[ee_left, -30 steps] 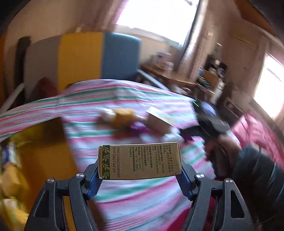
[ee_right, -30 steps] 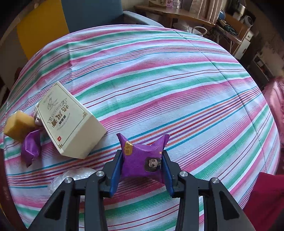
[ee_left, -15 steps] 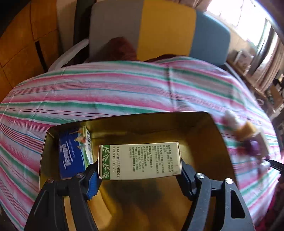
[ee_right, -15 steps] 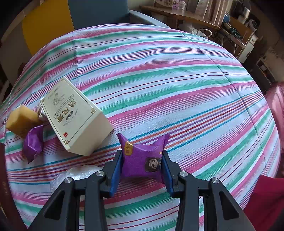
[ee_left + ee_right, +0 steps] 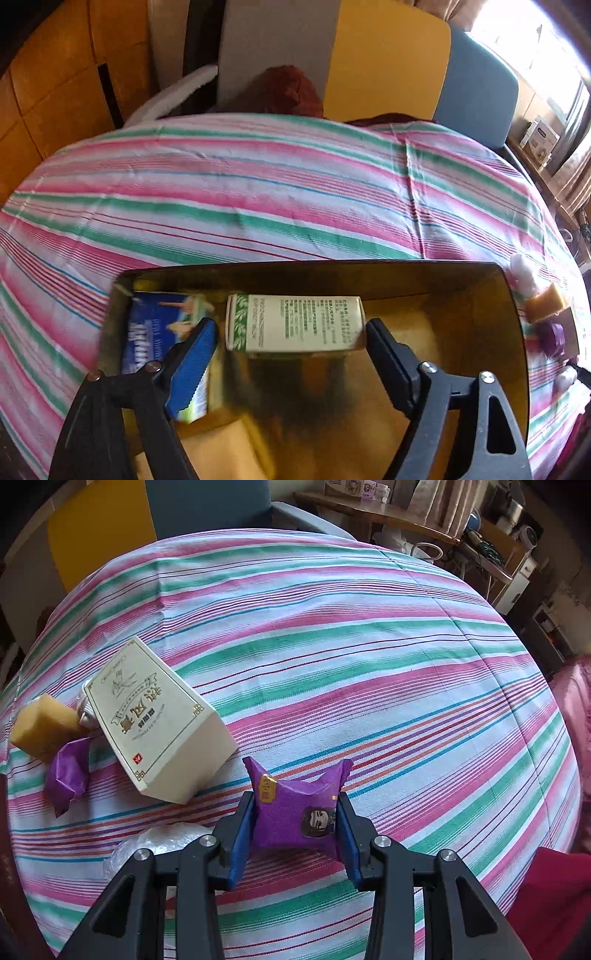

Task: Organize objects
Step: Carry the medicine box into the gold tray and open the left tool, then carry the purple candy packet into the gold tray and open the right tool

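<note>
In the left wrist view my left gripper [image 5: 290, 332] hangs over a gold metal tin [image 5: 509, 332], its jaws opening. A cream box with green leaf print [image 5: 293, 323] lies between the spread fingers, free of the pads, down inside the tin. A blue box [image 5: 155, 332] rests in the tin's left part. In the right wrist view my right gripper [image 5: 297, 821] is shut on a purple snack packet [image 5: 295, 812], just above the striped tablecloth [image 5: 332, 646].
On the cloth left of the right gripper lie a large cream carton [image 5: 159, 723], a tan block [image 5: 42, 727], another purple packet [image 5: 68, 775] and a clear plastic wrap [image 5: 162, 840]. A yellow pad [image 5: 221, 450] sits in the tin's near part. A multicoloured chair back [image 5: 384, 62] stands behind the table.
The left gripper swung from above the cloth to over the tin, then spread its fingers; the cream box slipped from the pads into the tin. The right gripper kept still with its packet.
</note>
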### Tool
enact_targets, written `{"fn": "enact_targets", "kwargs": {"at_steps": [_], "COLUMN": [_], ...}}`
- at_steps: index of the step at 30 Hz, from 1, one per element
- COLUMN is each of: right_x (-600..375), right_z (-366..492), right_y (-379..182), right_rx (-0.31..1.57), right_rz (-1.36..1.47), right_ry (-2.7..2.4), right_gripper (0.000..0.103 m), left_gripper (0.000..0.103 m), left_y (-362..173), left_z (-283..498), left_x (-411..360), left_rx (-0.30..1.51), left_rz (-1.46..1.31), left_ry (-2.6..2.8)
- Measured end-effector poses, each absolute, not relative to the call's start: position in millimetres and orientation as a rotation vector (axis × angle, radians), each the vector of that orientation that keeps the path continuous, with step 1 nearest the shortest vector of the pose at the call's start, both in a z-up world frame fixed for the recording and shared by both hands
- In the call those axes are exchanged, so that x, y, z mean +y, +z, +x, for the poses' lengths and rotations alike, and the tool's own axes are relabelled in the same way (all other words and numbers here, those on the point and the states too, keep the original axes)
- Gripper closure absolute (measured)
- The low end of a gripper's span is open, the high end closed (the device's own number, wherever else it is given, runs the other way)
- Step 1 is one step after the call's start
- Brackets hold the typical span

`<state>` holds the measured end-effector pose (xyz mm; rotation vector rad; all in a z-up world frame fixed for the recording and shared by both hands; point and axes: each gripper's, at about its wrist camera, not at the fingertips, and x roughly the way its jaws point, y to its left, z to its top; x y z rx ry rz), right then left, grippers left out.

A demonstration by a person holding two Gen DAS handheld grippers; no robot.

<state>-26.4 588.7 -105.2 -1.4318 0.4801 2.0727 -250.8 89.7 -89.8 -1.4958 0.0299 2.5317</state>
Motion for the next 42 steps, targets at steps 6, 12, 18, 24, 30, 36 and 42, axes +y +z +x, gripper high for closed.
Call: {"fn": "enact_targets", "kwargs": {"at_steps": [6,12,18,24,30,36,42], "right_x": [585,582,575,578,584,583,574], "right_z": [-28,-29,-30,-26,-21,-17,-18], "right_y": [-105,-105,-104,-100,-92,-76,-65], "right_rx": [0.458,0.435,0.377,0.406,0.456,0.47,0.474], "right_rz": [-1.437,-1.442,-1.453,-1.423,-1.349,-1.253,-1.216], "right_ry": [2.076,2.076,2.075,2.08,2.092,2.149,2.197], "right_gripper": [0.061,0.061,0.061,0.062,0.062,0.062,0.062], "left_gripper": [0.02,0.02,0.02,0.02,0.02,0.025,0.026], "left_y": [-42,-9,-5,-10,-19,-20,-17], "left_z": [-197,-109,-58,-36,-30,-26,-26], "left_x": [72,68,74,84,80,55,-2], "left_rx": [0.071,0.106,0.102,0.173,0.187,0.127,0.045], "left_rz": [-1.295,-1.086,-1.017,-1.001,-1.045,-1.089,-1.133], "left_ry": [2.607,2.678,2.674,2.651,2.64,2.621,2.723]}}
